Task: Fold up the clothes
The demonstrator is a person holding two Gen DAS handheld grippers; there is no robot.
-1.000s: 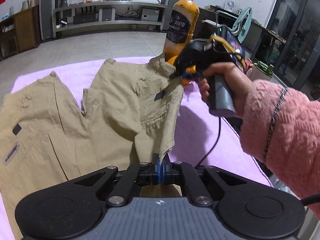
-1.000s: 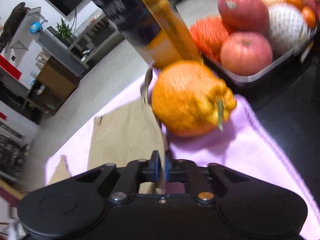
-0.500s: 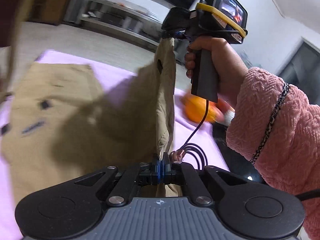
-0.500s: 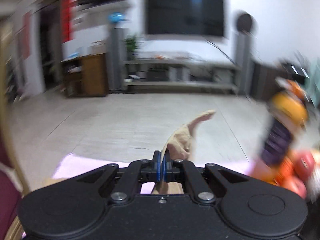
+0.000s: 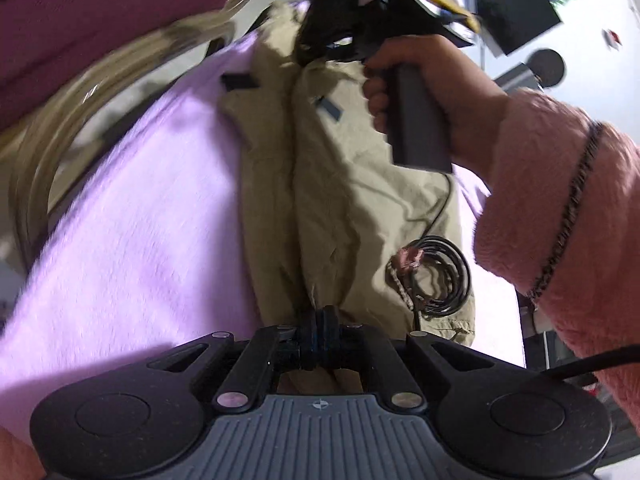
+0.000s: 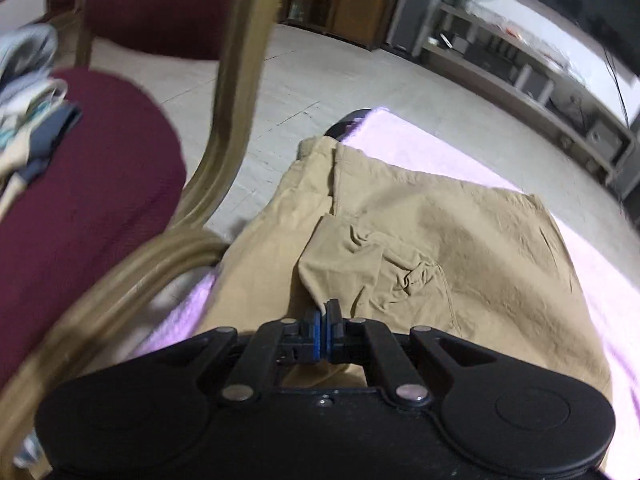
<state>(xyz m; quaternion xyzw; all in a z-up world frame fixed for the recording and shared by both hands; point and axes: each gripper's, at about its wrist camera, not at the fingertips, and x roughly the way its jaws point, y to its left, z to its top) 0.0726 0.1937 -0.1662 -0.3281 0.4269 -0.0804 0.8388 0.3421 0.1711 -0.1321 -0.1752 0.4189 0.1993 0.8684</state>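
Khaki cargo shorts [image 5: 352,184] lie on a lilac cloth [image 5: 136,248], one half laid over the other. My left gripper [image 5: 325,314] is shut on the near hem of the shorts. My right gripper [image 6: 325,307] is shut on a fold of the shorts [image 6: 420,248] by a cargo pocket. In the left wrist view the right gripper [image 5: 336,42] is at the far end of the shorts, held by a hand in a pink sleeve. A coiled black cable [image 5: 438,276] rests on the fabric.
A dark red chair with a tan wooden frame [image 6: 224,128] stands close to the table's left side, with clothes piled on its seat [image 6: 28,92]. The lilac cloth [image 6: 420,156] reaches the table's far edge. Tiled floor and a TV shelf [image 6: 532,80] lie beyond.
Both grippers have carried the shorts' right half up and over to the left, onto the other half. The bottle and fruit have left both views; the chair has come into view.
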